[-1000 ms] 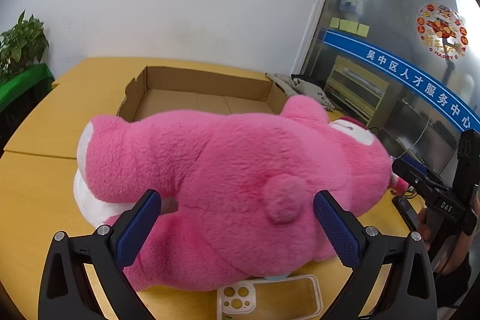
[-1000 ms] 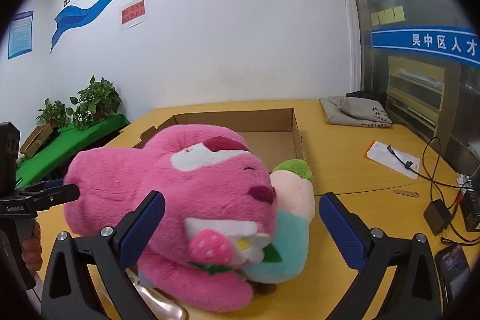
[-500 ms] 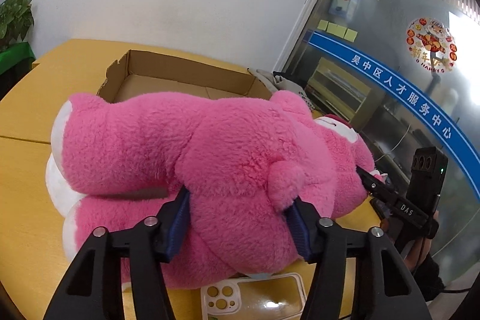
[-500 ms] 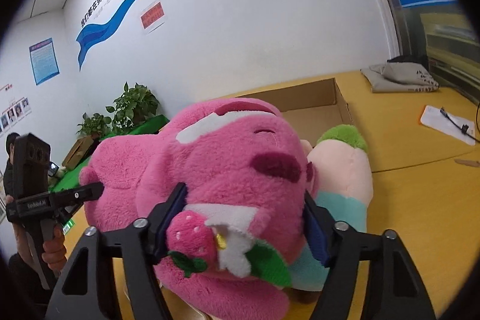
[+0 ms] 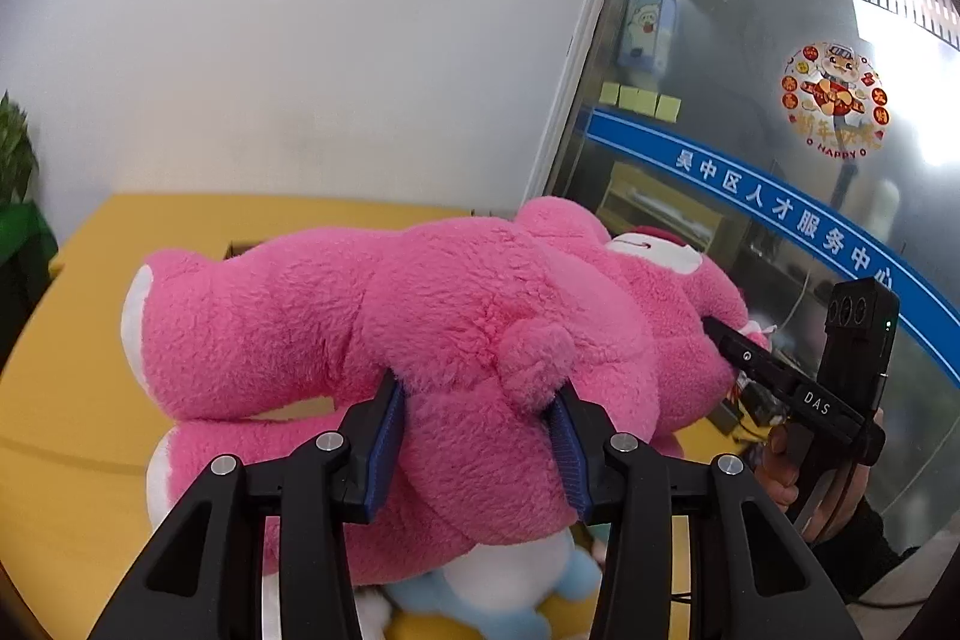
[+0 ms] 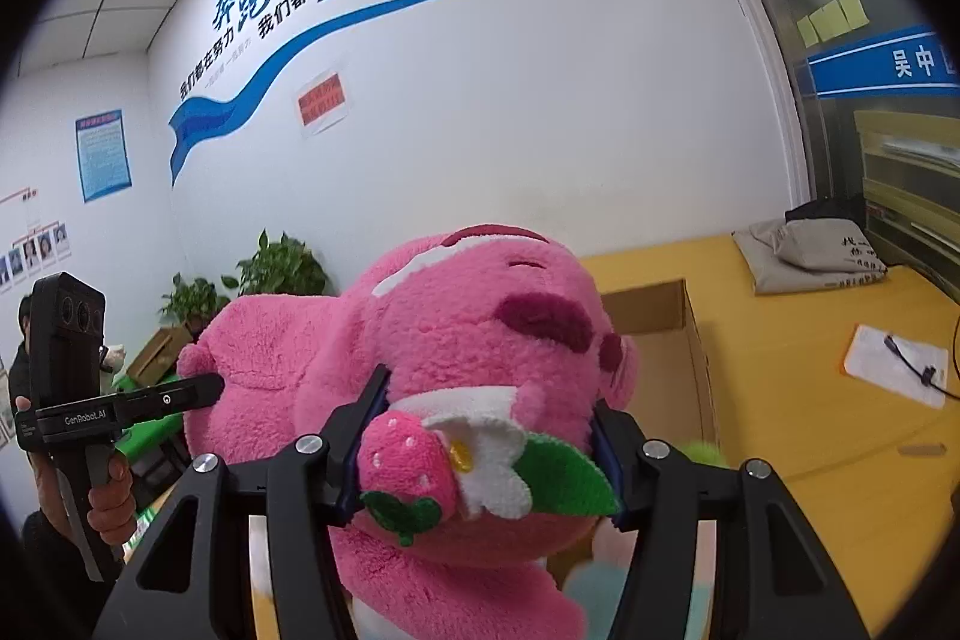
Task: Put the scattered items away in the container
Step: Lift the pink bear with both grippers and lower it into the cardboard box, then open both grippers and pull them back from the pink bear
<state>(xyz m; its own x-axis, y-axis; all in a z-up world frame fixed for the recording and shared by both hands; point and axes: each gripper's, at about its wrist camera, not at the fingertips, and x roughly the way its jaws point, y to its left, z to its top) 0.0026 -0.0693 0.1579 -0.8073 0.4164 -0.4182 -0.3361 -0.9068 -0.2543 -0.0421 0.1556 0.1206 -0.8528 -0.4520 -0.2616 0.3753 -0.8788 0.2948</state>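
While both jaws closing into fur, left gripper [image 5: 477,436] pinches rump of pink plush bear [image 5: 432,316] (round tail, white soles); right gripper [image 6: 489,445] pinches muzzle beside strawberry [image 6: 402,451].

plush bear [image 6: 456,340] before cardboard box [image 6: 666,340] | folded bag [image 6: 804,256] right, behind box

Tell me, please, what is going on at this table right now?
A person is tidying toys into a cardboard box. Both handheld tools grip one big pink plush bear: the left tool clamps its rump beside the tail, the right tool clamps its head at the muzzle, above the strawberry trim. Both tools' jaws are closing, squeezing the fur. The bear is off the yellow table, in front of the box, not yet inside it. A smaller blue and white plush lies beneath.
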